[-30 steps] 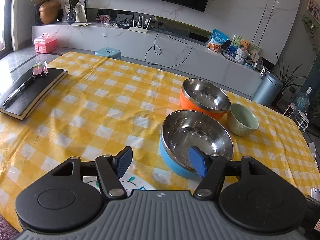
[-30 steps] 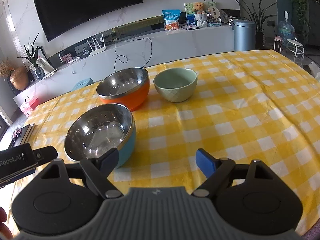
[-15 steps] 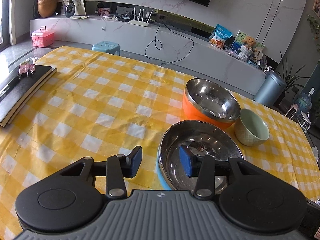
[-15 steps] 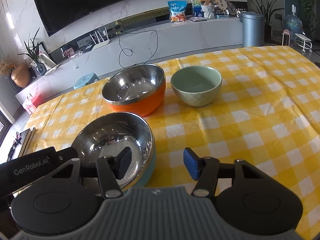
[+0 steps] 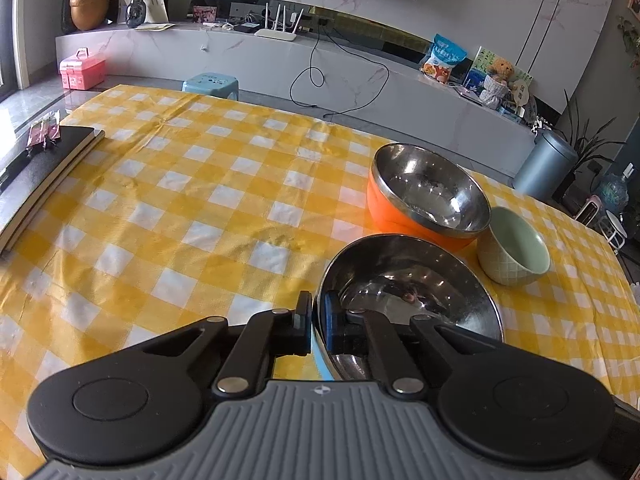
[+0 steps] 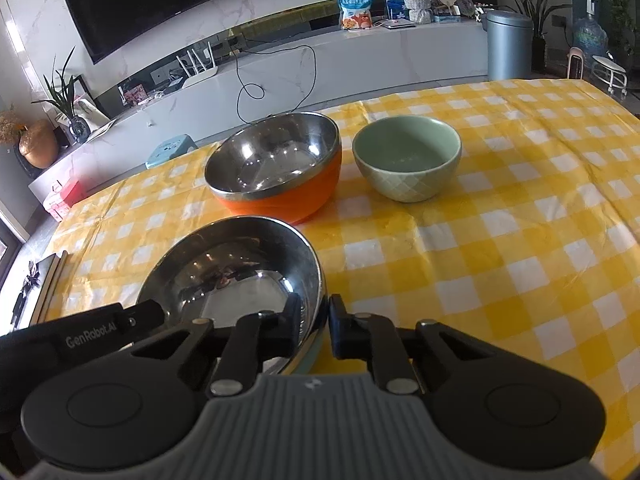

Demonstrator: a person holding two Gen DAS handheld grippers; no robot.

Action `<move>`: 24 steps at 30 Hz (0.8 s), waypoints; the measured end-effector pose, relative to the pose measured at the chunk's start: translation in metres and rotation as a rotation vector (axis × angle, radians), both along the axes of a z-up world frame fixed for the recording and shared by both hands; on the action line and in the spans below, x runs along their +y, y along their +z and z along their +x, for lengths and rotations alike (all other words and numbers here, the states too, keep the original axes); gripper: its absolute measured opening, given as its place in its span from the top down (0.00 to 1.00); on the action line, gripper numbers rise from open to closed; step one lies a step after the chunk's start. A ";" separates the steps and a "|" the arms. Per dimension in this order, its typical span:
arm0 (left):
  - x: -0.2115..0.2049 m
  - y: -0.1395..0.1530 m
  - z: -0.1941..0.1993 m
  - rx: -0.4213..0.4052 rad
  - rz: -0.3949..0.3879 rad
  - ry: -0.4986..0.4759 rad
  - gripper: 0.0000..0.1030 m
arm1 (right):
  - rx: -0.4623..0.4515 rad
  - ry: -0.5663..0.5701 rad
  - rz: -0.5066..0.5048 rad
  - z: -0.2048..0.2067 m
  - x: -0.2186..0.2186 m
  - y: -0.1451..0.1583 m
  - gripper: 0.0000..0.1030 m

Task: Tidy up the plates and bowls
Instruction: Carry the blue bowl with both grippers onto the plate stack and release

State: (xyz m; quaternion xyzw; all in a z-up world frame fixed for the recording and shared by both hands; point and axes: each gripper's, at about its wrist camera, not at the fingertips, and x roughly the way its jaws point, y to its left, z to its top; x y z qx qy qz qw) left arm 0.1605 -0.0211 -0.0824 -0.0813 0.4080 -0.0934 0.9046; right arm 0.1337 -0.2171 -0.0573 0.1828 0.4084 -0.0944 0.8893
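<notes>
A steel bowl with a light blue outside (image 5: pixel 412 292) (image 6: pixel 236 276) sits nearest on the yellow checked tablecloth. My left gripper (image 5: pixel 318 324) is shut on its left rim. My right gripper (image 6: pixel 316 328) is shut on its right rim, one finger inside and one outside. Behind it stands a steel bowl with an orange outside (image 5: pixel 424 196) (image 6: pixel 276 168). A pale green ceramic bowl (image 5: pixel 514 250) (image 6: pixel 406 158) stands to the right of the orange one. The left gripper's body (image 6: pixel 80 334) shows at the left of the right wrist view.
A black notebook (image 5: pixel 36 172) lies at the table's left edge with a small pink packet on it. Beyond the table are a low marble TV bench, a blue stool (image 5: pixel 210 84) and a grey bin (image 5: pixel 544 168).
Both grippers moved in onto the blue bowl and closed on opposite sides of its rim; a second ago both were open and behind it.
</notes>
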 end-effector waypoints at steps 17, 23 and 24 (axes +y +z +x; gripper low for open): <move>0.008 0.036 -0.050 -0.034 -0.029 -0.001 0.95 | -0.046 -0.006 0.028 -0.050 -0.008 0.039 0.91; 0.008 0.038 -0.076 -0.012 -0.050 -0.019 0.94 | -0.034 -0.011 0.065 -0.077 -0.019 0.042 0.92; 0.007 0.037 -0.080 -0.006 -0.053 -0.025 0.94 | -0.027 -0.014 0.072 -0.082 -0.021 0.042 0.92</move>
